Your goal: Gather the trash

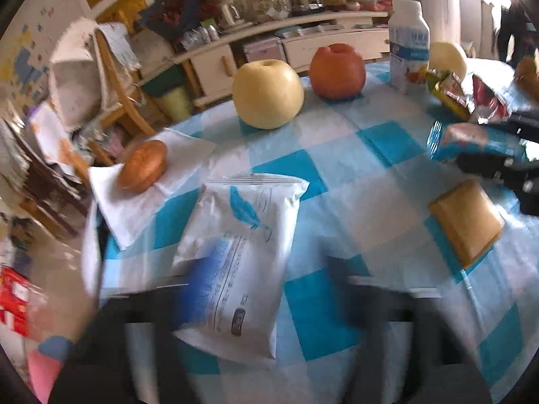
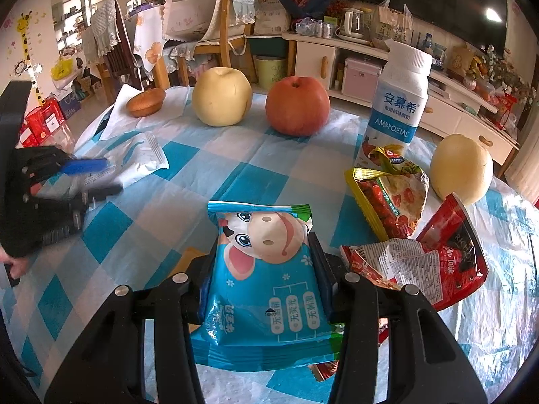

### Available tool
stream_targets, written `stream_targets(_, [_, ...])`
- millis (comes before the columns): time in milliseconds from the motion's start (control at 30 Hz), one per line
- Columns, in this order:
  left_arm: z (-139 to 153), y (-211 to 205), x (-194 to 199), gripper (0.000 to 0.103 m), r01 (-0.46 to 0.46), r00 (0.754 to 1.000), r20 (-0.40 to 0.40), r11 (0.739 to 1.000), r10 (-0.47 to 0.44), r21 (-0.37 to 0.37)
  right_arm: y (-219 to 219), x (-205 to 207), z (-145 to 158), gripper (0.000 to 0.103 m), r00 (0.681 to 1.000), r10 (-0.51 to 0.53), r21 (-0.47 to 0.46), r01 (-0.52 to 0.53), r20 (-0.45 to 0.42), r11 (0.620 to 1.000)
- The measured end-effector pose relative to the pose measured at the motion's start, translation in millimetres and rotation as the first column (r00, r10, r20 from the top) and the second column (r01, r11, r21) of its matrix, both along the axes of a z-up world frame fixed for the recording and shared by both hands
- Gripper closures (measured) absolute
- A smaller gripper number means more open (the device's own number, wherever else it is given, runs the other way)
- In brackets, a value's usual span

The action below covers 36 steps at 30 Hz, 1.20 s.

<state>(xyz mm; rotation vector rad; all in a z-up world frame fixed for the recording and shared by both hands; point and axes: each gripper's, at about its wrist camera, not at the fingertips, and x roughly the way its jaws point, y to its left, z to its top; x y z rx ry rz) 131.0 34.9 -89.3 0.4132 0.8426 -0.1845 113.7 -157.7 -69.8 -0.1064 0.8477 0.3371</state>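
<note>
A white wrapper with a blue feather print (image 1: 242,235) lies flat on the checked tablecloth (image 1: 353,175). My left gripper (image 1: 269,266) stands open over its near end, the blue-padded finger (image 1: 198,282) above the wrapper's left side and not pressing on it. In the right wrist view the left gripper (image 2: 97,178) shows at the left beside the white wrapper (image 2: 141,158). My right gripper (image 2: 266,262) is shut on a blue snack packet with a cartoon cow (image 2: 262,269), held just above the table. The same packet (image 1: 471,141) shows at the right of the left wrist view.
A torn yellow-and-red wrapper (image 2: 390,195) and a crumpled red wrapper (image 2: 438,262) lie right of the packet. A yoghurt bottle (image 2: 397,111), two pears (image 2: 222,97) (image 2: 461,168), an apple (image 2: 296,104), a small cake on a napkin (image 2: 146,101) and a brown pastry (image 1: 466,222) stand around.
</note>
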Motion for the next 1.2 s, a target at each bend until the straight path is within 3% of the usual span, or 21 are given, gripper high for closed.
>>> stream_targets(100, [-9, -7, -3, 0.005, 0.013, 1.0, -0.014, 1.0, -0.013, 0.023, 0, -1, 2, 0.054, 1.0, 0.001, 0.002, -0.001, 0.003, 1.0])
stream_targets(133, [-9, -5, -3, 0.004, 0.002, 1.0, -0.002, 1.0, -0.002, 0.009, 0, -1, 2, 0.054, 1.0, 0.003, 0.004, -0.003, 0.005, 1.0])
stream_targets(200, [-9, 3, 3, 0.006, -0.024, 0.998, -0.057, 0.998, 0.021, -0.057, -1, -1, 4, 0.054, 1.0, 0.002, 0.005, -0.003, 0.011, 1.0])
stream_targets(233, [-9, 6, 4, 0.011, -0.035, 0.997, -0.073, 0.996, 0.029, -0.08, -1, -1, 5, 0.054, 1.0, 0.001, 0.009, -0.001, 0.013, 1.0])
stream_targets(267, [-8, 11, 5, 0.031, -0.054, 0.997, -0.068, 0.994, 0.048, -0.093, -2, -1, 5, 0.054, 1.0, 0.0, 0.012, 0.0, 0.013, 1.0])
stream_targets(333, [-7, 14, 5, 0.064, -0.1, 0.995, -0.008, 0.995, 0.1, -0.007, -2, -1, 5, 0.054, 1.0, 0.0, 0.013, 0.0, 0.013, 1.0])
stream_targets(400, [-4, 21, 7, 0.065, -0.099, 0.995, -0.027, 0.994, 0.097, -0.054, -2, -1, 5, 0.054, 1.0, 0.0, 0.014, 0.0, 0.012, 1.0])
stream_targets(733, [2, 18, 6, 0.087, -0.042, 0.999, -0.033, 0.994, 0.039, -0.098, 0, -2, 3, 0.055, 1.0, 0.004, 0.005, -0.005, 0.006, 1.0])
stream_targets(933, [3, 22, 8, 0.087, -0.04, 0.998, -0.042, 0.991, 0.035, -0.128, 0, 1, -6, 0.043, 1.0, -0.002, -0.015, 0.001, -0.013, 1.0])
stream_targets(1200, [5, 22, 6, 0.097, -0.038, 0.999, -0.024, 0.992, 0.035, -0.118, 0, 1, -4, 0.043, 1.0, -0.001, -0.016, 0.001, -0.004, 1.0])
